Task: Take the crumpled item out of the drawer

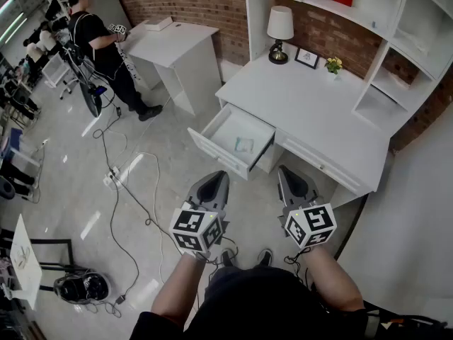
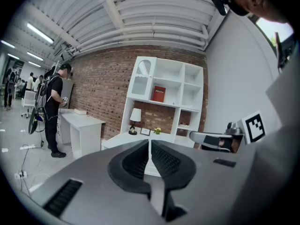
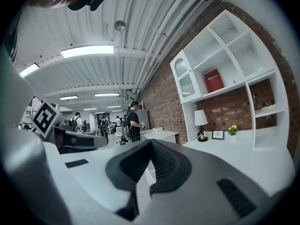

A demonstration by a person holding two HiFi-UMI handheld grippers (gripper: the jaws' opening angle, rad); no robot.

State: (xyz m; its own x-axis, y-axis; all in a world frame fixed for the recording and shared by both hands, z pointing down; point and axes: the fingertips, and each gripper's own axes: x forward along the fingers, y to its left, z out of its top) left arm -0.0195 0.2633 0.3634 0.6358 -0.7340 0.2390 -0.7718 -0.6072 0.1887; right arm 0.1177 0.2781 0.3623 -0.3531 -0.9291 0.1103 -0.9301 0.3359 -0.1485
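Note:
A white desk (image 1: 322, 112) has its left drawer (image 1: 230, 142) pulled open. Inside lies a pale crumpled item (image 1: 244, 145) on the drawer floor. My left gripper (image 1: 214, 183) and right gripper (image 1: 291, 181) hang side by side in front of the desk, short of the drawer, both shut and empty. In the left gripper view the jaws (image 2: 149, 146) meet with nothing between them, and the right gripper (image 2: 220, 139) shows at the side. In the right gripper view the jaws (image 3: 150, 146) are also closed on nothing.
On the desk stand a lamp (image 1: 279, 32), a small picture frame (image 1: 307, 57) and a yellow flower pot (image 1: 333, 65). White shelves (image 1: 396, 41) rise behind. A second white table (image 1: 177, 48), a person (image 1: 102, 44) and cables on the floor (image 1: 127, 183) lie to the left.

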